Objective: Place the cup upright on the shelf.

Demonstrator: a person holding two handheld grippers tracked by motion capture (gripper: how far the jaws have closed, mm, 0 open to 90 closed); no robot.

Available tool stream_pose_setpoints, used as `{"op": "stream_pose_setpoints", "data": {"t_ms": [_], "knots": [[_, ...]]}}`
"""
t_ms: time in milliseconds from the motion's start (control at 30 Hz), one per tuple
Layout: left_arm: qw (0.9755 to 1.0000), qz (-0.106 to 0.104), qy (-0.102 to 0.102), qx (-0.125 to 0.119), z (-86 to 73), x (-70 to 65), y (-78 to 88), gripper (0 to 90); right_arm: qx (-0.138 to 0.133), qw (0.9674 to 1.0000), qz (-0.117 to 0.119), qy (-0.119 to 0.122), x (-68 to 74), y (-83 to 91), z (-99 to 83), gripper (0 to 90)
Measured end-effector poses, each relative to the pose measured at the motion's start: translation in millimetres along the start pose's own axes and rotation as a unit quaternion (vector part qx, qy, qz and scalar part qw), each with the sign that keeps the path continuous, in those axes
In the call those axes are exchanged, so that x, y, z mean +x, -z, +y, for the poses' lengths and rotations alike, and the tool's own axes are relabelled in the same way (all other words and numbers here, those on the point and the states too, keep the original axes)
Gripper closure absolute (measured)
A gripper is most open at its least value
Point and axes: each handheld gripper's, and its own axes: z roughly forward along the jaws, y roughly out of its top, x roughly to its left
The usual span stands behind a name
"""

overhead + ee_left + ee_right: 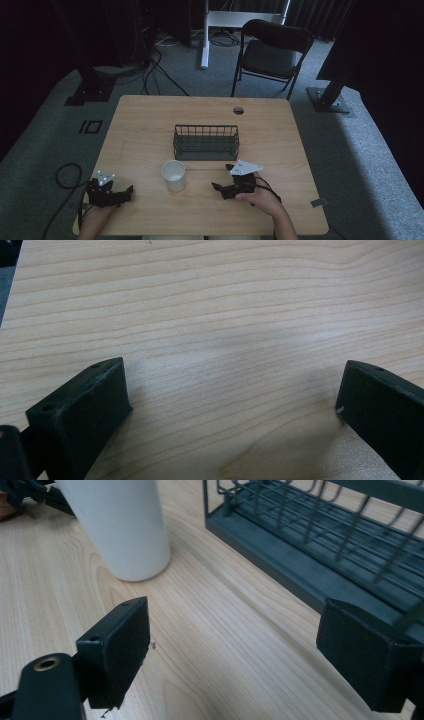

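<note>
High view first: the right gripper (pixel 223 180) rests low on the table (pixel 150 120), jaws spread apart and gripping nothing, its tips aimed left toward the white cup (pixel 174 175), which stands just short of them. The right hand (pixel 260 196) wraps the grip from behind, forearm entering from the bottom edge. The left gripper (pixel 126 194) sits near the table's front left corner, held by the left hand (pixel 97 214), its jaws also parted and pointing right toward the cup. The cup is upright, mouth up, long axis vertical, just in front of the wire basket (pixel 206 142) at mid-table.

Left gripper view: both black jaws stand wide apart over bare wood grain, with nothing between them; they seem to hover just off the tabletop, though contact is hard to judge.

Right gripper view: the jaws gape wide and empty. The cup (pixel 125 525) stands upright ahead and left of them, apart from the left jaw, while the basket (pixel 320 545) runs along the right, close to the right jaw.
</note>
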Motion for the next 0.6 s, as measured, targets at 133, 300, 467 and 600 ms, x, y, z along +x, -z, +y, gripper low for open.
{"op": "stream_pose_setpoints", "data": {"t_ms": [133, 300, 467, 600], "knots": [[1.0, 0.0, 0.0, 0.0, 0.0, 0.0, 0.0, 0.7, 0.0, 1.0, 0.008, 0.004, 5.2, -6.9, 2.7, 13.6], [1.0, 0.0, 0.0, 0.0, 0.0, 0.0, 0.0, 0.7, 0.001, 0.9998, 0.015, 0.01, 10.9, -14.3, 5.1, 13.6], [1.0, 0.0, 0.0, 0.0, 0.0, 0.0, 0.0, 0.8, 0.0, 0.9996, 0.025, 0.016, 17.7, -22.4, 8.1, 13.6], [1.0, 0.0, 0.0, 0.0, 0.0, 0.0, 0.0, 0.7, -0.004, 0.9994, 0.031, 0.017, 22.1, -28.2, 12.2, 13.9]]}}
